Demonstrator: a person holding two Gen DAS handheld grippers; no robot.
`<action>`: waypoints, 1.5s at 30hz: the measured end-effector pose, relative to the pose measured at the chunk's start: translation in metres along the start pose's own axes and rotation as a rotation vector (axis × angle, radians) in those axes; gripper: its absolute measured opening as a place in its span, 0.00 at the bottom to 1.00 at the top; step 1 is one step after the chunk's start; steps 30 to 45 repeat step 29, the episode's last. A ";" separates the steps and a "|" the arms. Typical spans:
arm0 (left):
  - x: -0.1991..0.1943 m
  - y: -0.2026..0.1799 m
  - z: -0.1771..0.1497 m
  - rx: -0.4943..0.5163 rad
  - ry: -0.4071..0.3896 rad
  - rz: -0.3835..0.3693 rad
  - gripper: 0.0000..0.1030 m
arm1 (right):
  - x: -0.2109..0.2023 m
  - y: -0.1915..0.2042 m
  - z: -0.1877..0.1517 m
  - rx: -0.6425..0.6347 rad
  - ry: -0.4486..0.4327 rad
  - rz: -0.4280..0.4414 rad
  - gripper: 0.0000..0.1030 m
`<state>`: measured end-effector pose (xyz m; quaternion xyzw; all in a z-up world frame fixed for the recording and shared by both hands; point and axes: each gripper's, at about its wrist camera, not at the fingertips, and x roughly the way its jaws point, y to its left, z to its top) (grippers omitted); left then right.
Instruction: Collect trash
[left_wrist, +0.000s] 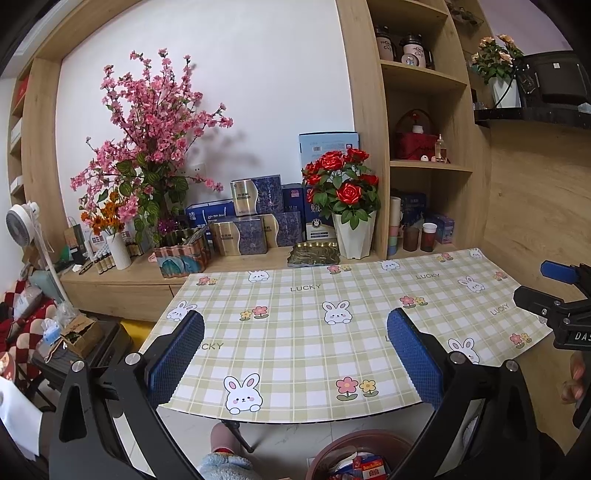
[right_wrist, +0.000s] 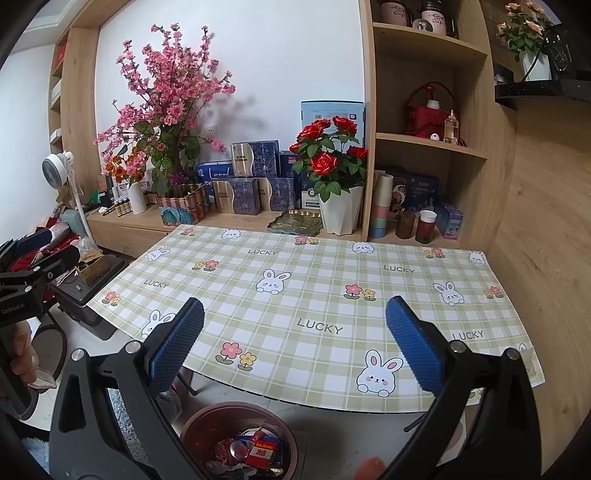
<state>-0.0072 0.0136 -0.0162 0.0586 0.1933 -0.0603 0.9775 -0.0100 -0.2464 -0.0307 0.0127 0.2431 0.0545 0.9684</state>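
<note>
A brown round trash bin (right_wrist: 240, 439) stands on the floor under the table's near edge, holding wrappers, a red and blue box and a can; its rim also shows in the left wrist view (left_wrist: 364, 443). My left gripper (left_wrist: 295, 354) is open and empty above the table (left_wrist: 295, 317) with the checked bunny cloth. My right gripper (right_wrist: 295, 347) is open and empty above the same cloth. The right gripper shows at the right edge of the left wrist view (left_wrist: 543, 284); the left gripper shows at the left edge of the right wrist view (right_wrist: 44, 247).
A wooden sideboard (left_wrist: 125, 284) behind the table carries pink blossoms (left_wrist: 155, 122), a potted red rose (left_wrist: 347, 195), blue and gold boxes (left_wrist: 251, 221) and a green tray (left_wrist: 314, 253). Shelves (right_wrist: 424, 140) stand at the right. A fan (left_wrist: 22, 221) and clutter sit left.
</note>
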 end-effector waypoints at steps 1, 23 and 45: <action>0.000 0.000 0.000 0.001 0.001 -0.002 0.94 | -0.001 -0.001 0.000 0.001 0.000 -0.001 0.94; 0.001 0.002 -0.004 0.007 0.018 -0.013 0.94 | -0.003 -0.002 0.003 -0.019 -0.004 -0.013 0.94; 0.003 0.006 -0.004 0.002 0.025 -0.009 0.94 | 0.000 -0.002 0.001 -0.019 0.005 -0.010 0.94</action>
